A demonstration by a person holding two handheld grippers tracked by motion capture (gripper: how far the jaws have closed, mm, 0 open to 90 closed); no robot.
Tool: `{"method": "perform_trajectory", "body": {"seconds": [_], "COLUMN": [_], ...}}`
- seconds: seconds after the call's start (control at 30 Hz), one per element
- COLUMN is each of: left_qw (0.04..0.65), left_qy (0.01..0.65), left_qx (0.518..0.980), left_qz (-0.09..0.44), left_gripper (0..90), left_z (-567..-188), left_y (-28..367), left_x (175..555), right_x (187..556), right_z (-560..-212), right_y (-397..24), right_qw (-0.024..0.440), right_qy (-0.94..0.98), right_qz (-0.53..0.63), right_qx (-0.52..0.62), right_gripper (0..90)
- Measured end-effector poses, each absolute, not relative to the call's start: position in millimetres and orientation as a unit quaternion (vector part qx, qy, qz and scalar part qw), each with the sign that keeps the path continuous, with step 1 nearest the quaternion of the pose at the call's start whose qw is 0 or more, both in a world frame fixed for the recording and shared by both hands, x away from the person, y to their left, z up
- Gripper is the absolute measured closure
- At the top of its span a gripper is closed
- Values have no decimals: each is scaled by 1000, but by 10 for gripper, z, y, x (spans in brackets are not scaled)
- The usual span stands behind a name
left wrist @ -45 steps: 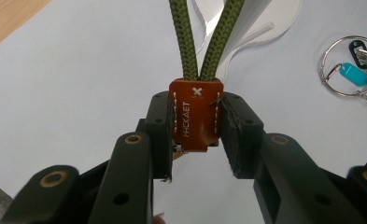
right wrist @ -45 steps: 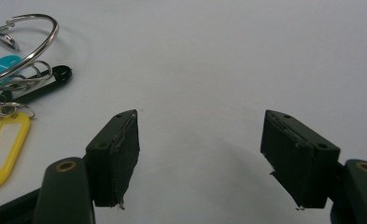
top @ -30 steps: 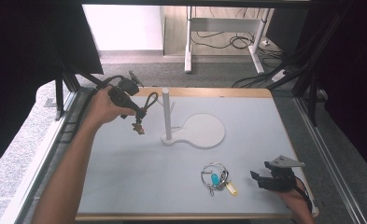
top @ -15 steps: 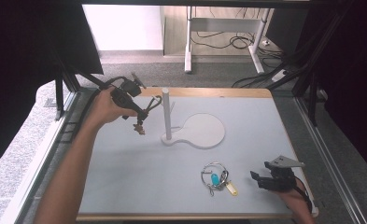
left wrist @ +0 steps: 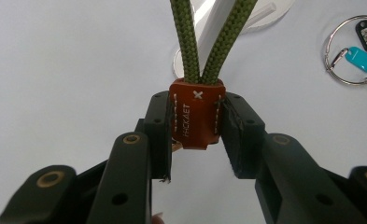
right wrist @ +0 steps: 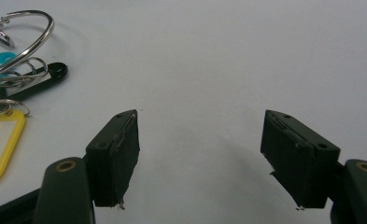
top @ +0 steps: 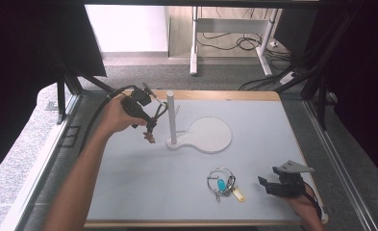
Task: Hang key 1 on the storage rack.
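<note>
Far left on the bench (top: 129, 192), your left claw (top: 149, 127) clamps the cord's leather tag (left wrist: 195, 122) beside the post (top: 170, 118). Its jaws have just eased slightly, so release looks near. Near right, your right claw (right wrist: 200, 140) gapes empty.

Your high view looks forward and down from above your side of the table (top: 129, 192), far enough to take in the post (top: 170, 118) mid-table and the floor beyond. Your left gripper view sits very close behind its jaws, facing past the tag (left wrist: 196, 114) toward the post's base. Your right gripper view hangs low, well right of the post, facing the tabletop. All three share the key ring (top: 221, 182) (left wrist: 354, 51) (right wrist: 13, 46).
</note>
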State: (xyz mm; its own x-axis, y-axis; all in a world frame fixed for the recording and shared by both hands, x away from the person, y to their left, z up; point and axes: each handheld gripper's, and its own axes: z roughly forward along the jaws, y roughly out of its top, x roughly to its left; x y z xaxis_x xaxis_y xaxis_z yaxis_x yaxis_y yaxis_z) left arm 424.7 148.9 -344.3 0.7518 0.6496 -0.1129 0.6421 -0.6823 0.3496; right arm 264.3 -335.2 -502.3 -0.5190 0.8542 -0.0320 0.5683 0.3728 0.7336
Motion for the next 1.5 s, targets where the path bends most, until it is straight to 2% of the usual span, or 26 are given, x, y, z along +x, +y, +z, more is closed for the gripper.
{"method": "perform_trajectory", "body": {"seconds": [0.37, 0.47, 0.6, 0.77, 1.13, 1.5], "left_qw": [202, 200, 229, 255, 255, 238], "left_qy": [352, 351, 356, 350, 330, 323], "left_qx": [914, 914, 905, 900, 908, 914], "left_qz": [29, 44, 53, 56, 46, 68], "left_gripper": [602, 544, 468, 421, 428, 412], "left_z": [-3441, -3487, -3555, -3646, -3904, -4234], "left_y": [1543, 1544, 1563, 1586, 1662, 1603], "left_x": [4123, 4048, 3906, 3726, 3419, 3034], "right_x": [2637, 2633, 2630, 2628, 2626, 2631], "right_z": [-5019, -5012, -5009, -5005, -4999, -4904], "right_y": [-3364, -3361, -3354, -3348, -3346, -3271], "right_qw": [212, 212, 212, 212, 213, 209], "right_qy": [801, 800, 801, 801, 801, 802], "right_qz": [341, 342, 343, 343, 342, 343], "right_qx": [445, 444, 442, 442, 443, 441], "right_gripper": [280, 280, 281, 281, 281, 289]}}
